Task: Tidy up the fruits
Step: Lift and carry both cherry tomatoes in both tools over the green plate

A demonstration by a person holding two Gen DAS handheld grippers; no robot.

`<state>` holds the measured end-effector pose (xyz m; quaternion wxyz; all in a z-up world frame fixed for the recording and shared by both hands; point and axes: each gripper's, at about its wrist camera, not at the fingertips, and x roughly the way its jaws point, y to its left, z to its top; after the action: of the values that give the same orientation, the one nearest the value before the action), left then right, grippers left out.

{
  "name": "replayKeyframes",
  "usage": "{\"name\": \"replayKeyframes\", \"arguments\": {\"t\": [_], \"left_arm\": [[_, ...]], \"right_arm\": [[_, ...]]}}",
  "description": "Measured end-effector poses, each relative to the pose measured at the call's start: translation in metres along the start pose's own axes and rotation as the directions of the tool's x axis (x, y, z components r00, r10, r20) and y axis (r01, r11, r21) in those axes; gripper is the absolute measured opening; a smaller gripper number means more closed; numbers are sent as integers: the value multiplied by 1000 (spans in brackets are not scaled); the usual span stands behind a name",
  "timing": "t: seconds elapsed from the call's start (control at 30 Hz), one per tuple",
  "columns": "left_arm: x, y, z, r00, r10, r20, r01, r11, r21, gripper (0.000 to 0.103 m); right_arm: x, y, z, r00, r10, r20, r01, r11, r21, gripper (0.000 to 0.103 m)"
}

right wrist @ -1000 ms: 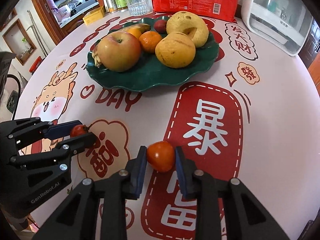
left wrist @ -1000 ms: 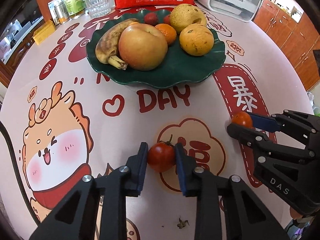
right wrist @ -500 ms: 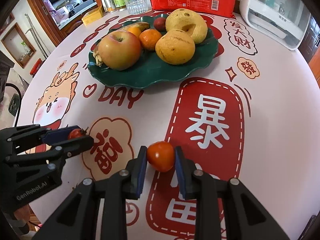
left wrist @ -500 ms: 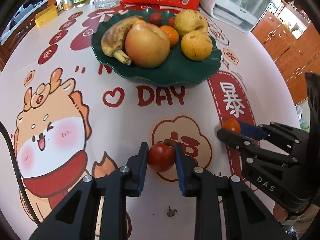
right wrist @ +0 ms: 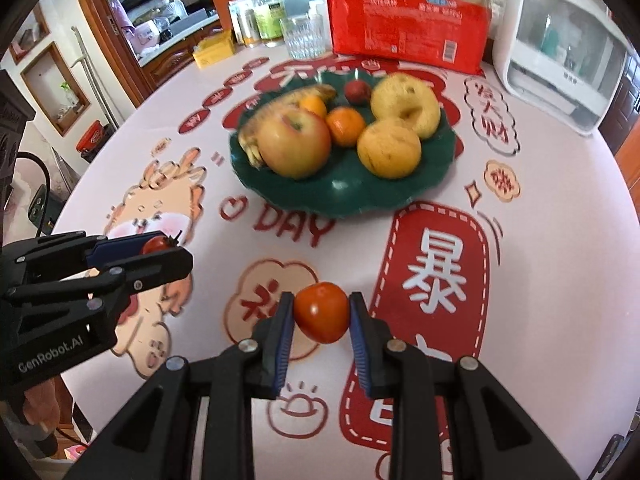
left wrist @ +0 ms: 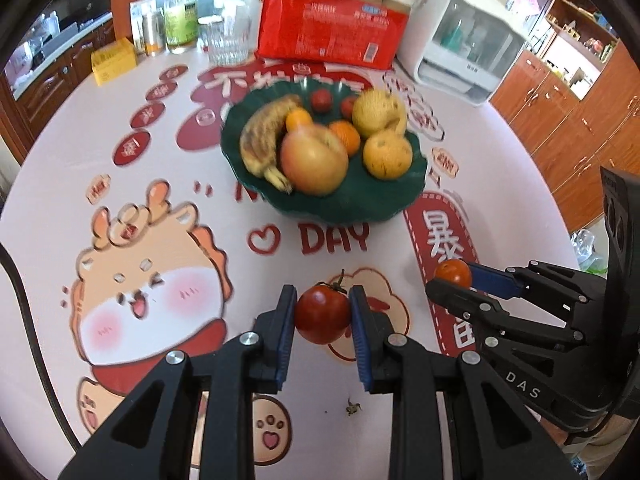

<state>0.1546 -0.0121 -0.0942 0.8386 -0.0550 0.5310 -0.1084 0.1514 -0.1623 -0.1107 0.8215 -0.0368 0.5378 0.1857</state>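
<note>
Short of the plate [left wrist: 352,204], on its near side, you are holding one tomato in each gripper. Your left gripper [left wrist: 323,314] is clamping a dark red tomato [left wrist: 322,313] with its green stem pointing up; your right gripper [right wrist: 321,314] is clamping an orange-red tomato [right wrist: 321,312]. In both cases the blue pads [left wrist: 286,330] are pressing the fruit at its widest part, which is keeping a round, smooth body from rolling out of the jaws. Both tomatoes appear to be hanging clear of the tablecloth [right wrist: 540,208], so nothing is dragging on it.

On the plate, an apple [right wrist: 296,144], a banana [left wrist: 264,140], oranges [right wrist: 345,126] and two yellow fruits [right wrist: 390,146] are crowding the far and middle zones. Its near rim is showing bare green surface, which is probably the intended drop zone. You are keeping the grippers side by side and apart, presumably so each can reach the plate without fouling the other. Soft skin is calling for light pressure and a low release.
</note>
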Motion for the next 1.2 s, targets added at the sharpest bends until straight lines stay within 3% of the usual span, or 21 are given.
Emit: {"name": "replayKeyframes", "arguments": {"t": [0.27, 0.5, 0.9, 1.03, 1.2], "left_arm": [[-38, 9, 22, 998, 11, 58, -12, 1000, 21, 25], [-65, 3, 49, 991, 82, 107, -93, 990, 103, 25], [-113, -9, 141, 959, 118, 259, -162, 974, 158, 25], [-109, -14, 174, 955, 117, 272, -168, 971, 171, 25], [-72, -14, 209, 972, 99, 214, -135, 978, 160, 25]], "right_arm": [[-44, 15, 33, 996, 26, 80, -28, 999, 23, 27], [-90, 25, 68, 989, 34, 147, -37, 999, 19, 27], [-156, 27, 148, 947, -35, 318, 45, 999, -23, 27], [-150, 14, 174, 950, -54, 308, 58, 998, -6, 27], [-108, -14, 199, 972, -49, 230, 40, 998, 41, 27]]}}
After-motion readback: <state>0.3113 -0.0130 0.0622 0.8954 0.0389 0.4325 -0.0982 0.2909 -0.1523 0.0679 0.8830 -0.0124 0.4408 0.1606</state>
